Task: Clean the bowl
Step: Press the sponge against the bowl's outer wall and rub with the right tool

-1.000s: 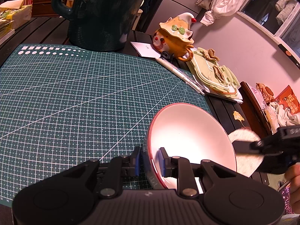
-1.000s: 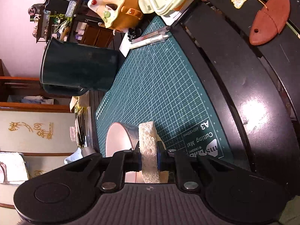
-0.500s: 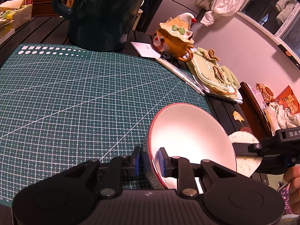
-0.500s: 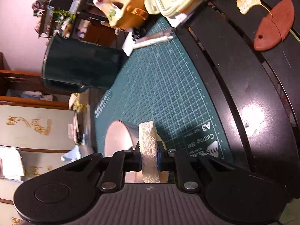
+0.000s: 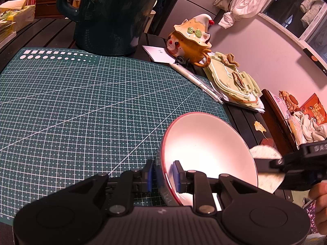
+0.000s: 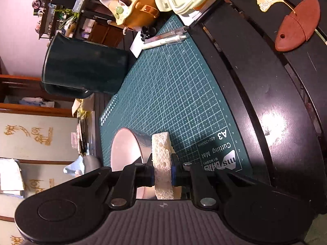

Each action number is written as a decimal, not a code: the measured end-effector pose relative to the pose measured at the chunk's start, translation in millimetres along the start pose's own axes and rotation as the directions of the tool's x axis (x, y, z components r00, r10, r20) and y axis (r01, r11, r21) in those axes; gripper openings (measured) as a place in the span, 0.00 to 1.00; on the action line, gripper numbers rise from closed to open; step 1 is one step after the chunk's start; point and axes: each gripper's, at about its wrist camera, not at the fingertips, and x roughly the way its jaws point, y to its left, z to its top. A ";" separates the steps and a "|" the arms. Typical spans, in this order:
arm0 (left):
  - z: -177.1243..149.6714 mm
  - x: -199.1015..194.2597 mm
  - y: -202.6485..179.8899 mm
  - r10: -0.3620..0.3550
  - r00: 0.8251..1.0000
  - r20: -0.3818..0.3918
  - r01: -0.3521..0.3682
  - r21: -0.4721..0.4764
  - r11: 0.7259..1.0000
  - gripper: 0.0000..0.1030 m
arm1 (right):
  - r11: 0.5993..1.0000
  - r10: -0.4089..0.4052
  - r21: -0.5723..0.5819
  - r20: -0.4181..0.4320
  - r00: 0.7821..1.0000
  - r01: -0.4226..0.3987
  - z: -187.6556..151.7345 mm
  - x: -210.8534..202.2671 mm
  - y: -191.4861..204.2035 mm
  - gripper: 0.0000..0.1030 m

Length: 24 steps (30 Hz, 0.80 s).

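Note:
A white bowl (image 5: 206, 151) with a red rim and grey outside is tilted on its side over the green cutting mat (image 5: 81, 106). My left gripper (image 5: 162, 176) is shut on the bowl's near rim. My right gripper (image 6: 162, 172) is shut on a pale round sponge (image 6: 162, 157). In the left wrist view the sponge (image 5: 265, 163) sits just right of the bowl, behind its rim. In the right wrist view the bowl (image 6: 126, 147) is just left of the sponge, close to it or touching.
A large dark green jug (image 5: 110, 14) stands at the mat's far edge. An orange cat-shaped pot (image 5: 190, 38), pens (image 5: 196, 81) and a pale green lidded box (image 5: 235, 81) lie at the far right. A brown leaf-shaped piece (image 6: 296, 24) lies on the dark table.
The sponge in my right gripper has drawn slightly back to the right of the bowl's rim. The bowl and my left gripper have stayed put.

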 end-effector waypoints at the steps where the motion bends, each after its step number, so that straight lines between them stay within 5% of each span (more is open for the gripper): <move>1: 0.0 0.0 -0.2 0.000 1.000 0.000 0.000 0.000 1.000 0.20 | 1.000 0.025 -0.002 0.019 1.000 -0.025 0.7 -6.2 1.9 0.13; 6: 0.1 -0.3 -0.1 0.001 1.000 0.000 -0.001 0.000 1.000 0.20 | 0.996 0.088 -0.012 0.078 0.993 -0.087 3.8 -23.1 5.4 0.13; 14: 0.0 0.1 -0.4 0.002 1.000 0.001 -0.002 0.001 1.000 0.20 | 1.000 -0.019 0.012 -0.021 1.000 0.019 0.0 4.0 -3.7 0.13; 20: -0.3 0.2 0.1 0.001 1.000 0.001 -0.001 0.000 1.000 0.20 | 0.994 0.109 -0.006 0.083 0.991 -0.109 3.8 -29.5 5.6 0.13; 24: -0.8 0.1 0.1 0.002 1.000 0.002 -0.002 0.000 1.000 0.20 | 0.997 0.081 0.008 0.063 0.995 -0.082 4.4 -22.4 2.0 0.13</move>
